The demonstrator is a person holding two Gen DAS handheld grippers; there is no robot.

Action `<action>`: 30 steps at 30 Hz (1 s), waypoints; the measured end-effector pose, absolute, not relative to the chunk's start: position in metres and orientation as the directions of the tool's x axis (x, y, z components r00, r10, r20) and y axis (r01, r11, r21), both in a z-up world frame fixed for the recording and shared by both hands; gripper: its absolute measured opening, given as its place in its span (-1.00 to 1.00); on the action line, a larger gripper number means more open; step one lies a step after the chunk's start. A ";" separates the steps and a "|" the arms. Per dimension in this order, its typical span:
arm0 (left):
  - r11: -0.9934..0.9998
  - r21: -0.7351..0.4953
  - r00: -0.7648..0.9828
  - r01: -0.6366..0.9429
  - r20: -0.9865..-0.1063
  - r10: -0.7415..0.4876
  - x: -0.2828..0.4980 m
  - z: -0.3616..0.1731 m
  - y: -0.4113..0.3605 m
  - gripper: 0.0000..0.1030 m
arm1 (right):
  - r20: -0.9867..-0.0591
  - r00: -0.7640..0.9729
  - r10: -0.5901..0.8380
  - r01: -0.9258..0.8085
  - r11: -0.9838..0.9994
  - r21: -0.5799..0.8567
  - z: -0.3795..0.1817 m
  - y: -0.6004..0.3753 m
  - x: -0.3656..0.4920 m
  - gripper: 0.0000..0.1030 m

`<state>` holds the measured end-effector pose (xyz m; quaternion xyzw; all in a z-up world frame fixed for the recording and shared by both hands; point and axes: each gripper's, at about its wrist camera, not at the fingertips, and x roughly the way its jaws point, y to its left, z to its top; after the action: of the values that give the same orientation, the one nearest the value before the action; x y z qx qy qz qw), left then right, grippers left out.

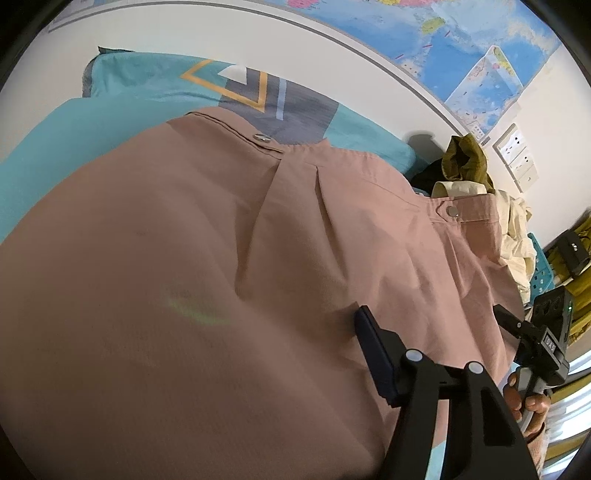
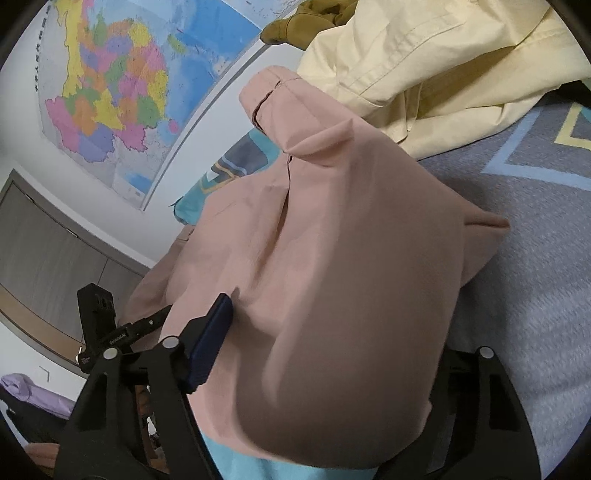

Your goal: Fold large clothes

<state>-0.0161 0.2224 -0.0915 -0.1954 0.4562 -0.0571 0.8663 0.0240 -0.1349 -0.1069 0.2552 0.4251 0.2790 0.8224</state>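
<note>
Left wrist view: the pink garment (image 1: 229,258) is spread over the teal bedsheet (image 1: 33,155), waistband towards the wall. Left gripper (image 1: 424,332) and right gripper (image 2: 332,332) each straddle a bulge of cloth; whether the pads are pressing it cannot be told. Both edges should be pinched firmly and lifted evenly. A wall map (image 2: 110,92) and a clothes pile (image 1: 480,184) are behind.

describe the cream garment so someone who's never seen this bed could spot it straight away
Start at the bed with the teal and grey patterned cover, below the wall map. A large pink garment lies spread over it. The cream garment is crumpled just past the pink one's far end, paler and yellower than it, with an olive-green garment piled behind.
</note>
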 end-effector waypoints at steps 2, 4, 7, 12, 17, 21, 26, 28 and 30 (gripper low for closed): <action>0.920 -0.383 0.574 -0.087 -0.774 -0.268 -0.015 -0.091 0.220 0.21 | -0.559 0.481 0.676 -0.243 0.715 0.655 -0.107 -0.134 0.025 0.39; 0.923 -0.371 0.568 -0.099 -0.783 -0.254 -0.013 -0.090 0.217 0.24 | -0.568 0.477 0.670 -0.247 0.723 0.645 -0.106 -0.132 0.026 0.40; 0.932 -0.348 0.567 -0.101 -0.790 -0.233 -0.011 -0.090 0.212 0.29 | -0.565 0.471 0.678 -0.245 0.715 0.655 -0.105 -0.130 0.029 0.50; 0.935 -0.340 0.572 -0.104 -0.789 -0.224 -0.010 -0.091 0.212 0.30 | -0.581 0.475 0.661 -0.259 0.736 0.626 -0.105 -0.122 0.031 0.59; 0.937 -0.333 0.572 -0.103 -0.791 -0.219 -0.009 -0.092 0.212 0.29 | -0.584 0.480 0.655 -0.216 0.733 0.645 -0.109 -0.130 0.038 0.19; 0.940 -0.324 0.573 -0.106 -0.793 -0.208 -0.008 -0.092 0.212 0.24 | -0.590 0.474 0.654 -0.197 0.731 0.653 -0.114 -0.135 0.041 -0.24; 0.943 -0.316 0.580 -0.110 -0.791 -0.197 -0.007 -0.092 0.213 0.07 | -0.583 0.461 0.669 -0.202 0.719 0.665 -0.115 -0.137 0.044 -0.25; 0.935 -0.341 0.588 -0.099 -0.778 -0.221 -0.008 -0.092 0.216 0.07 | -0.570 0.458 0.682 -0.188 0.701 0.688 -0.116 -0.140 0.046 -0.21; 0.922 -0.376 0.593 -0.087 -0.764 -0.256 -0.007 -0.093 0.218 0.25 | -0.572 0.459 0.680 -0.194 0.704 0.683 -0.116 -0.138 0.047 -0.18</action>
<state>-0.0070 0.2184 -0.0926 -0.1908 0.4486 -0.0484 0.8718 0.0469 -0.1380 -0.1156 0.2737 0.4446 0.2700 0.8090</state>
